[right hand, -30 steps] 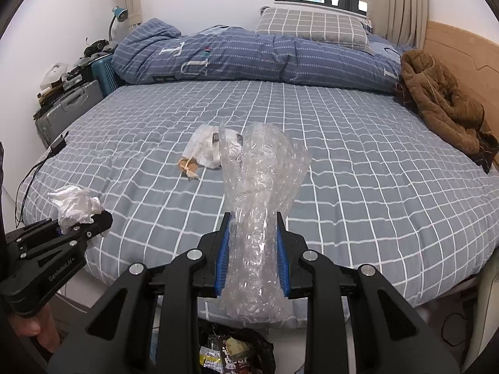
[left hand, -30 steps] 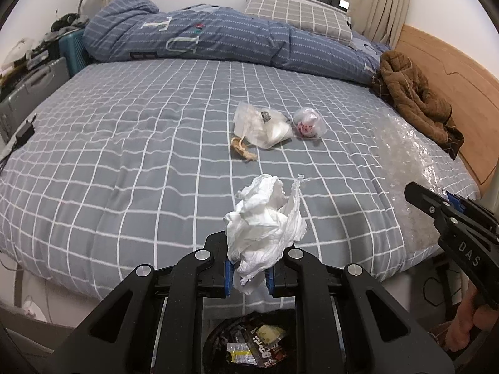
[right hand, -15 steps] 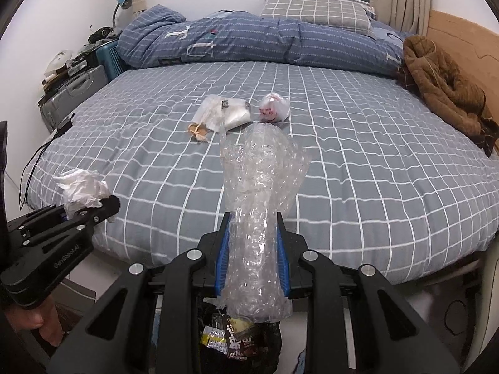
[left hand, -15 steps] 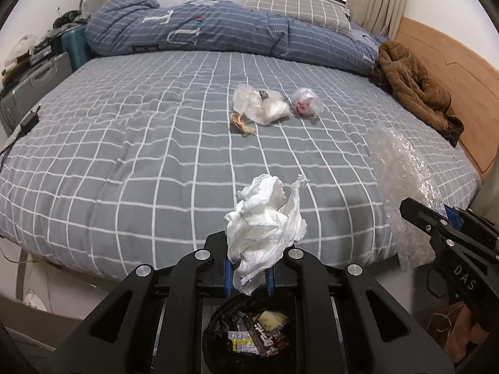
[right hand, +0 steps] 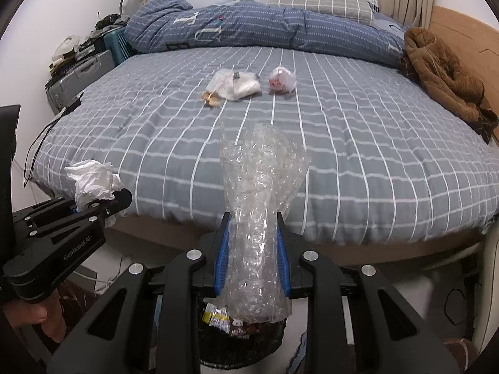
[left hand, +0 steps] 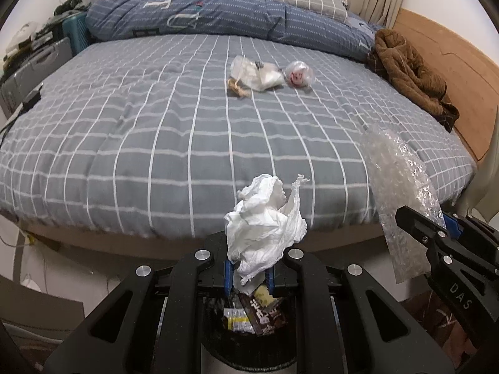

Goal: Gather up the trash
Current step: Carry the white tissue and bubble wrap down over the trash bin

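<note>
Left wrist view, bottom centre: left gripper (left hand: 248, 275) clamped on a crumpled tissue (left hand: 265, 221), w/ a black bin (left hand: 249, 347) of wrappers right below. Only the right wrist view shows a bare hand (right hand: 34, 318) at lower left under that gripper. Its bottom centre: right gripper (right hand: 252, 265) clamped on bubble wrap (right hand: 260, 218). More trash (right hand: 234, 85) lies upper centre on the bed (right hand: 374, 155). Vs 1 s ago, both have pulled back off the bed; bin shows more.

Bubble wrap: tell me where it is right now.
The bubble wrap is clamped in the right gripper, off the foot of the bed, directly above the black trash bin.
</note>
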`<state>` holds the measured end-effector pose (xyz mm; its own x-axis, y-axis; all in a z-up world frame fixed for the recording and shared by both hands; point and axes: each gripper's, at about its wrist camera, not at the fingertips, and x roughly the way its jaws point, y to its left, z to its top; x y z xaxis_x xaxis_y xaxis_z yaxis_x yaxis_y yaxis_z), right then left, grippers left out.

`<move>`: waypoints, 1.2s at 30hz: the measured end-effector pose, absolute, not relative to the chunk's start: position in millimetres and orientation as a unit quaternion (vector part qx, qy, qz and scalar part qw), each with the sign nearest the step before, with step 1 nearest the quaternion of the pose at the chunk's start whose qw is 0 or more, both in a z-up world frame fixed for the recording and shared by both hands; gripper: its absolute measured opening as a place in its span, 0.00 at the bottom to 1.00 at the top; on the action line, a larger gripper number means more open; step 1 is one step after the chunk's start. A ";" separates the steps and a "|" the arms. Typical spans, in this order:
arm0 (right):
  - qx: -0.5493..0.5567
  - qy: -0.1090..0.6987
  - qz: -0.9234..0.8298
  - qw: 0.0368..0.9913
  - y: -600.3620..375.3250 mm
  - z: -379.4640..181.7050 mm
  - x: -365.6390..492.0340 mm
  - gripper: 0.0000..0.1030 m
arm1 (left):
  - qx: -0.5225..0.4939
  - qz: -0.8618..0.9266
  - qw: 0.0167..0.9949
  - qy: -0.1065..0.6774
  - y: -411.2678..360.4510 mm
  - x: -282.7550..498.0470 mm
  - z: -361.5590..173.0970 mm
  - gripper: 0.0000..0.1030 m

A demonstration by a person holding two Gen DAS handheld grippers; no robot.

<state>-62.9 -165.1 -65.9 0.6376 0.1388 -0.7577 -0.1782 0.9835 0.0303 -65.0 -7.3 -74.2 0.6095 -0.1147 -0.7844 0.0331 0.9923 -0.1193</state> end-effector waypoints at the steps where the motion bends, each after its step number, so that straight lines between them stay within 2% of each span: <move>1: -0.025 0.419 0.088 0.903 -164.3 -68.0 -65.5 0.24 | -0.048 -0.042 0.895 0.442 -7.1 -67.9 -76.1 0.14; 19: -0.025 0.473 0.104 0.875 -158.7 -114.7 -111.2 0.24 | -0.056 -0.042 0.867 0.493 -8.2 -124.0 -120.2 0.14; 36: -0.043 0.553 0.136 0.821 -131.0 -209.0 -83.9 0.25 | -0.036 -0.043 0.842 0.536 -6.3 -93.8 -197.4 0.14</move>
<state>-83.9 -131.0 -209.0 0.3506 0.1756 -0.9199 -0.2709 0.9593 0.0799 -93.8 -6.3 -197.4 0.4214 -0.1106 -0.9001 0.0328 0.9937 -0.1068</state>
